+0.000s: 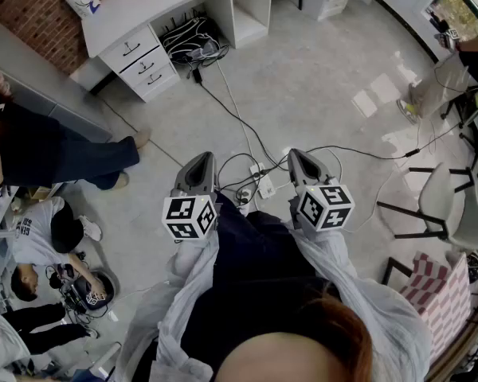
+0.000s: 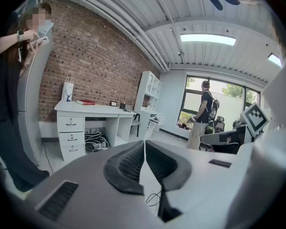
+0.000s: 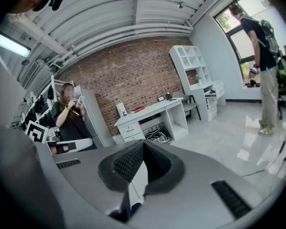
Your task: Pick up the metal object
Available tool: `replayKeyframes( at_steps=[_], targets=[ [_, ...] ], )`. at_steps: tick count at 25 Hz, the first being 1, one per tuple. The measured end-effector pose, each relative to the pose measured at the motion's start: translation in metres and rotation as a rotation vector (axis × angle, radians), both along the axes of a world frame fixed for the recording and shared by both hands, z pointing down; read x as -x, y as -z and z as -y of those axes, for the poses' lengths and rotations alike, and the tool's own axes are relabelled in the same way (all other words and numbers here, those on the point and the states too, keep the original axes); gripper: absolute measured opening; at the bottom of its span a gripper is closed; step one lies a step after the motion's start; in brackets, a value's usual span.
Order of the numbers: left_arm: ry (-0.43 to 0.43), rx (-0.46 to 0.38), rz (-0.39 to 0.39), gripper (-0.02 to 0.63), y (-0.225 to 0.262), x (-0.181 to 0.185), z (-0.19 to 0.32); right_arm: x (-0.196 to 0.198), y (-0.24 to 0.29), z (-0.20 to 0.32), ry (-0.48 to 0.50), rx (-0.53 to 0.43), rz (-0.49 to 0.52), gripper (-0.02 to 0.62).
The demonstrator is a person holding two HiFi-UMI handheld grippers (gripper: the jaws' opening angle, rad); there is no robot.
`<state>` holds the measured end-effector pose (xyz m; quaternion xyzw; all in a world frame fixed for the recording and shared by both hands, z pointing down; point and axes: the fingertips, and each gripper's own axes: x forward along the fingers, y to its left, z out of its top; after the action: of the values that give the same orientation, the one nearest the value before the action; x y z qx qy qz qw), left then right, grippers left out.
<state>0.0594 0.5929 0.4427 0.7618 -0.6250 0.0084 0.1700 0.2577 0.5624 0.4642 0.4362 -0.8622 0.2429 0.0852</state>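
Right gripper (image 3: 143, 146), fingers (image 3: 126, 162) pressed together and empty, faces a white desk (image 3: 150, 112).

We see floor (image 1: 327, 94) glossy, brick wall (image 2: 95, 66) rough, desk (image 2: 86, 109) smooth; left gripper (image 2: 144, 149) pads (image 2: 128, 163) matt blk, ribbed.

A brick wall (image 2: 95, 66) backed a white desk (image 2: 86, 109) with drawers (image 2: 70, 132); cables (image 1: 243, 130) trailed over the glossy pale floor (image 1: 319, 78), and big windows (image 2: 231, 93) glowed.

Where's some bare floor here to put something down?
The tiled floor between the white desk and the white chair is bare. It is crowded straight ahead around the power strip and its leads, at the cable tangle under the desk, and by the people on the left.
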Motion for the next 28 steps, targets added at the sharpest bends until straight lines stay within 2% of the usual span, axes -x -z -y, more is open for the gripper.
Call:
replayKeyframes(
  at_steps=[5,13,19,28],
  targets=[
    [-0.008,0.001,0.005,0.026,-0.002,-0.01,-0.006,-0.008,-0.009,-0.009,0.018,0.021,-0.032,0.006],
    [-0.034,0.028,0.005,0.026,-0.007,-0.009,0.012,-0.008,-0.011,0.013,-0.049,0.023,-0.043,0.006],
    [-0.104,0.035,0.038,0.026,-0.011,0.002,0.081,0.009,-0.016,0.069,-0.049,0.018,-0.056,0.006],
    [-0.122,0.0,0.032,0.026,0.011,0.033,0.222,0.03,0.001,0.2,-0.098,0.02,-0.033,0.006]
  ],
)
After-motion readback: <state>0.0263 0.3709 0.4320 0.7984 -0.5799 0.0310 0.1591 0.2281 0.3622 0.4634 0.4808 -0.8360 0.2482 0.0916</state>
